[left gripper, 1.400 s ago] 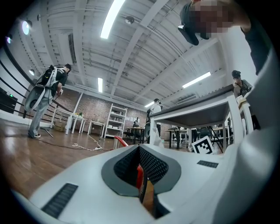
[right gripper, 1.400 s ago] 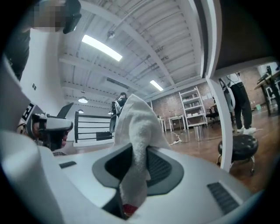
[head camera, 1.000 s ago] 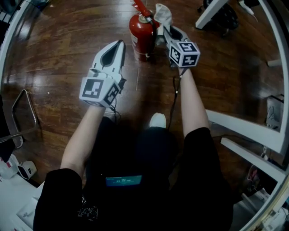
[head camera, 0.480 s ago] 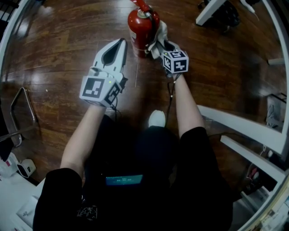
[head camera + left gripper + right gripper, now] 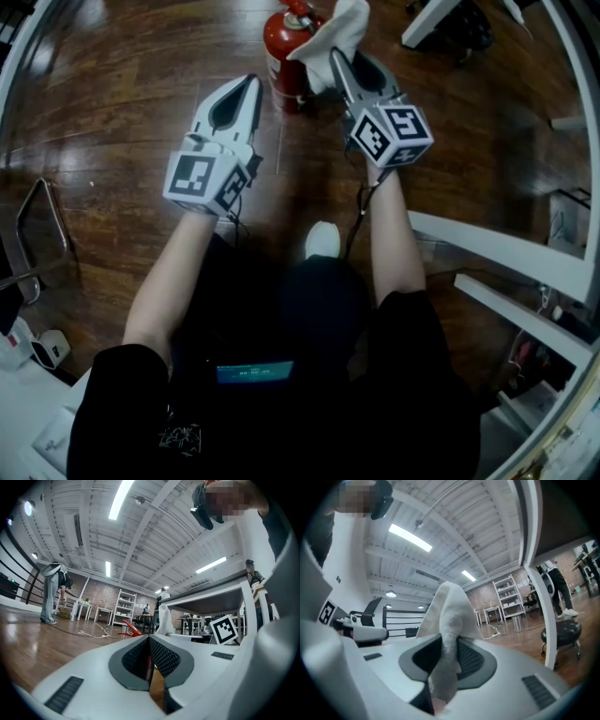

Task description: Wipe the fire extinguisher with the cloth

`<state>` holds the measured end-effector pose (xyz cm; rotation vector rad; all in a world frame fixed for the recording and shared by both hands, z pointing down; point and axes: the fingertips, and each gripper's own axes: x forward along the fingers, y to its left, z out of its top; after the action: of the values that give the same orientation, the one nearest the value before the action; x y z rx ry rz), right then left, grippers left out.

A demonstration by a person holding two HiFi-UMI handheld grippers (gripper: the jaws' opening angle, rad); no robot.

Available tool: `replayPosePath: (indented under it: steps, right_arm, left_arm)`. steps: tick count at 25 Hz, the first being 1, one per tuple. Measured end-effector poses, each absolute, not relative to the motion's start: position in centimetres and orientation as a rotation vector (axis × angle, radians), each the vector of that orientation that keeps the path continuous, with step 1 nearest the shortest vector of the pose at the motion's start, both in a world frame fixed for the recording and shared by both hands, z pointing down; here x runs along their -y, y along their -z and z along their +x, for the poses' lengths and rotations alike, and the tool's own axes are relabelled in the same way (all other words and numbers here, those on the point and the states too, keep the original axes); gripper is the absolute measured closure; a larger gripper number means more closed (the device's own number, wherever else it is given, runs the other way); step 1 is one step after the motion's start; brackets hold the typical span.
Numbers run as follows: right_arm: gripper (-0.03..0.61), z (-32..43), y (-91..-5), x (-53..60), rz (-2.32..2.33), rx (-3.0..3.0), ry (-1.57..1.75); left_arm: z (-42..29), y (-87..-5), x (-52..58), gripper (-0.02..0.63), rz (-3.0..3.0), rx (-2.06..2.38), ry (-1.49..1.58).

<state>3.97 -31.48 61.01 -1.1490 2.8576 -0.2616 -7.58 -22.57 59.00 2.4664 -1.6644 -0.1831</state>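
A red fire extinguisher (image 5: 281, 52) stands upright on the wood floor at the top of the head view; its red handle (image 5: 130, 628) peeks over the left jaws in the left gripper view. My right gripper (image 5: 337, 58) is shut on a white cloth (image 5: 336, 36), raised just right of the extinguisher's top; whether the cloth touches it I cannot tell. The cloth (image 5: 447, 620) sticks up between the jaws in the right gripper view. My left gripper (image 5: 249, 86) is shut and empty, its tip just left of the extinguisher's base.
White table legs and frames (image 5: 525, 267) run along the right side. A chrome chair frame (image 5: 37, 234) sits at the left. A black stool (image 5: 560, 634) and shelving (image 5: 124, 609) stand farther off, and people are at distant tables.
My right gripper dipped with the cloth beside the extinguisher body, then rose again to its top. My left gripper stayed nearly still.
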Motion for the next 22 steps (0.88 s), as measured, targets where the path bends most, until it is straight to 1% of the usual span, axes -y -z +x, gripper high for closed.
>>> replayPosePath:
  steps: [2,5,9,17,22]
  right_arm:
    - [0.468,2.0,-59.7,31.0,-1.131,-2.877,0.219]
    - [0.468,-0.4,-61.2,31.3,-1.170,-2.941,0.195]
    - [0.468,-2.5,-65.8,31.3,-1.198,-3.044,0.216]
    - [0.468,-6.0,-78.2,30.2,-1.142,-3.372,0.285]
    - [0.469,-5.8,-81.7,29.7,-1.146,-3.463,0.376]
  left_arm:
    - [-7.8,-59.0,22.3,0.611,2.465,1.666,0.180]
    - [-8.2,-59.0,21.8,0.611,2.462,1.672,0.178]
    - [-8.6,-58.9,21.7,0.611,2.467,1.671,0.180]
    - [-9.0,-59.7,21.3,0.611,2.455,1.673,0.172]
    - [-9.7,-59.8,21.2,0.611,2.445,1.685,0.171]
